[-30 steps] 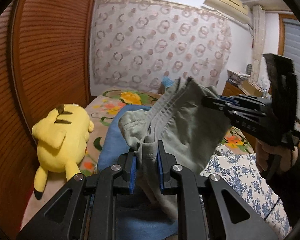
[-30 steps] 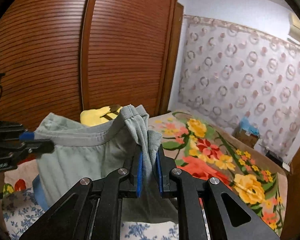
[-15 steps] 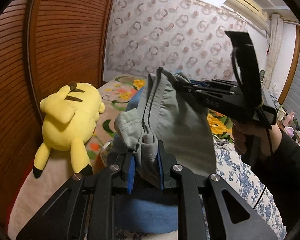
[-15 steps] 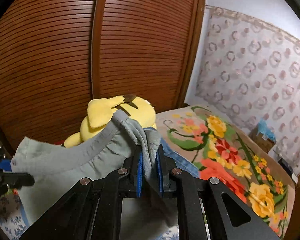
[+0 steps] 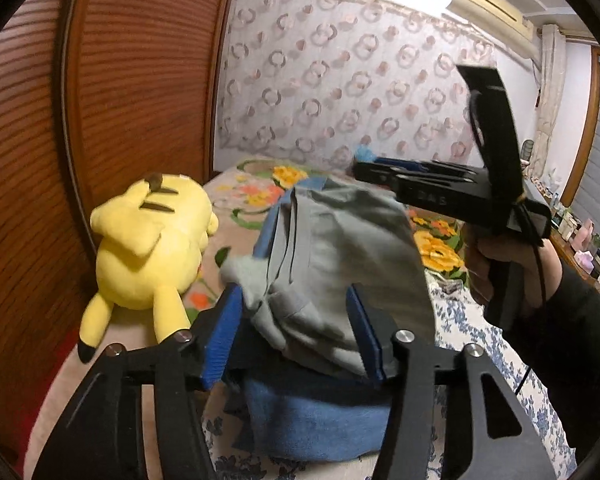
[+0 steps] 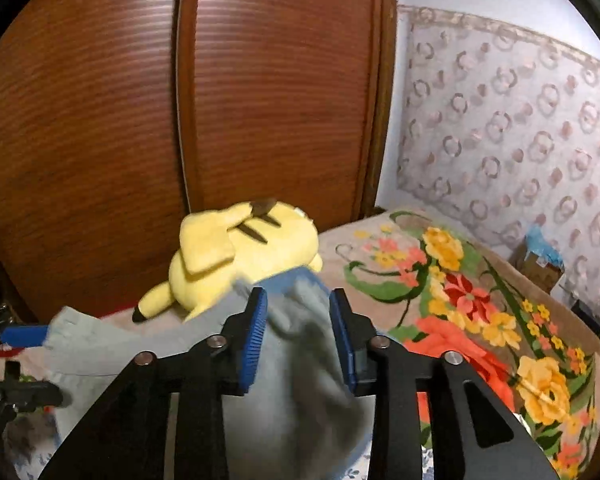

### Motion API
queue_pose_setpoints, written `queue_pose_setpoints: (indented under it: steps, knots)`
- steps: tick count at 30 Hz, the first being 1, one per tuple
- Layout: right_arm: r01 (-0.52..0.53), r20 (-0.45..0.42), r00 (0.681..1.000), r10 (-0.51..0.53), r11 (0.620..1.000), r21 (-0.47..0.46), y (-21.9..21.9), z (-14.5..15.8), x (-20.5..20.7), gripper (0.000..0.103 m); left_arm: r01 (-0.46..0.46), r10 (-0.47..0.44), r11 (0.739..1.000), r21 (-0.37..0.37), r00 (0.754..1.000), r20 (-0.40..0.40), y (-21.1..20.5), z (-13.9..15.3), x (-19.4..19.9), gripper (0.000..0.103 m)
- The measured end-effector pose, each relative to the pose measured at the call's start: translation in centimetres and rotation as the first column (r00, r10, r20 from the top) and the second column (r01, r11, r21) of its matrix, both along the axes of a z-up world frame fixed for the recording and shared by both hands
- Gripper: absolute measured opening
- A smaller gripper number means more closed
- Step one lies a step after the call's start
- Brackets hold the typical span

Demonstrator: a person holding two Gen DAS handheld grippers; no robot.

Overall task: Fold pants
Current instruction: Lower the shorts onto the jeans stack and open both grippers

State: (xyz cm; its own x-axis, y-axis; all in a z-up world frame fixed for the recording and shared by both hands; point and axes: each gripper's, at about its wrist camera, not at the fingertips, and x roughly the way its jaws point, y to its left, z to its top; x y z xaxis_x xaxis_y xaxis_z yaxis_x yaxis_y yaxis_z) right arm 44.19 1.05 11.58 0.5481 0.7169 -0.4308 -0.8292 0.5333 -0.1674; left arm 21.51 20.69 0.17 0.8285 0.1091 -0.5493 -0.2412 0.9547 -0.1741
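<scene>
Both grippers, left and right, have just opened half-wide, dropping folded grey-green cotton pants onto blue folded garment; next: withdraw clear.

Matt grey cloth pants — fuzzy yellow plush toy, ribbed wood doors.

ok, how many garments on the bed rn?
2. Grey pants lying on top of a folded blue garment, beside the yellow plush. More could be hidden under the pile.
</scene>
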Motion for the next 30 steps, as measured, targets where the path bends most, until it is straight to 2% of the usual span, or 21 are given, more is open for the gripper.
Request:
queue_pose_setpoints:
  steps: [6,12,21,26,30]
  knots:
    - [-0.023,-0.082,0.996,0.024,1.000,0.011,-3.3,0.3,-0.5,0.036,0.046,-0.046,0.998,0.033,0.999,0.007,-0.9,0.9,0.8,0.062]
    - [-0.026,-0.132,0.991,0.021,0.999,-0.033,-3.5,-1.0,1.1,0.036,0.050,-0.045,0.997,0.052,0.995,-0.087,-1.2,-1.7,2.2,0.062]
    - [0.030,-0.176,0.984,-0.039,0.998,-0.053,-1.3,-2.3,4.8,0.036,0.027,-0.026,1.000,0.006,0.989,-0.147,0.0,-4.4,2.6,0.065]
    - [0.048,-0.180,0.982,-0.052,0.999,-0.026,-1.3,-2.4,4.4,0.036,0.025,-0.023,1.000,0.017,0.988,-0.152,-0.2,-4.4,2.5,0.068]
    - [0.058,-0.161,0.985,-0.058,0.998,-0.007,-1.7,-2.0,2.5,0.036,0.024,-0.021,1.000,0.019,0.988,-0.150,-0.1,-4.2,2.5,0.068]
